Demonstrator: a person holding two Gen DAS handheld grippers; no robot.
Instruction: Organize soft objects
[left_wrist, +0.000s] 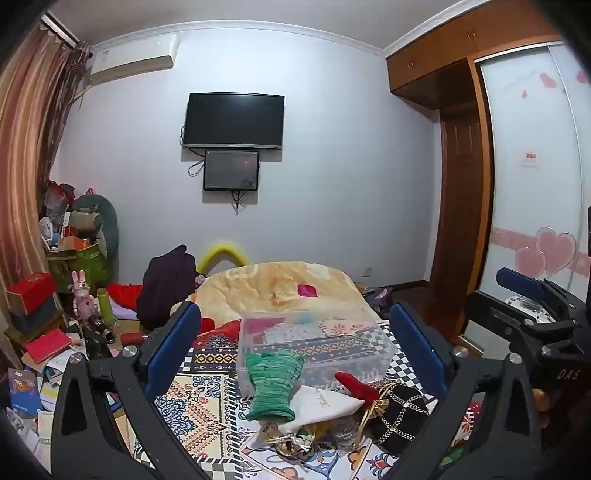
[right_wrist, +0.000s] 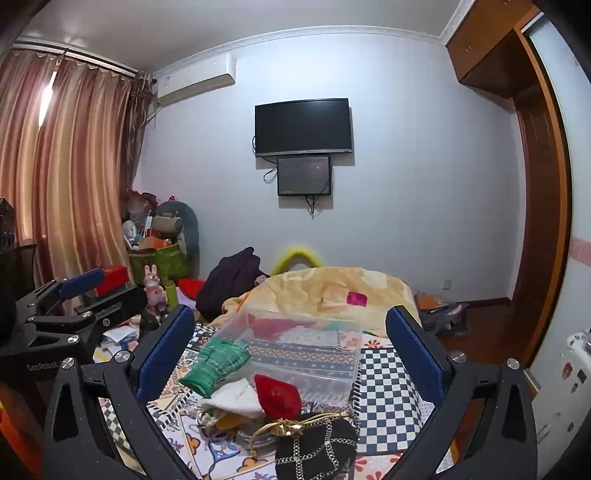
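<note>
A pile of soft things lies on the patterned bedspread (left_wrist: 207, 406): a green knitted glove (left_wrist: 275, 384) (right_wrist: 218, 363), a white pouch (left_wrist: 325, 406) (right_wrist: 236, 398), a red pouch (left_wrist: 356, 386) (right_wrist: 277, 397) and a black pouch with gold chain (left_wrist: 399, 417) (right_wrist: 317, 443). A clear plastic box (left_wrist: 314, 343) (right_wrist: 295, 350) stands just behind them; the glove leans on its front edge. My left gripper (left_wrist: 295, 343) is open and empty above the pile. My right gripper (right_wrist: 291, 350) is open and empty too. Each gripper shows in the other's view, the right (left_wrist: 535, 314) and the left (right_wrist: 66, 306).
A yellow blanket (left_wrist: 280, 288) is heaped behind the box. A dark bag (left_wrist: 166, 284) and cluttered boxes, books and toys (left_wrist: 55, 314) lie to the left. A TV (left_wrist: 233, 120) hangs on the far wall. A wardrobe (left_wrist: 517, 184) stands at the right.
</note>
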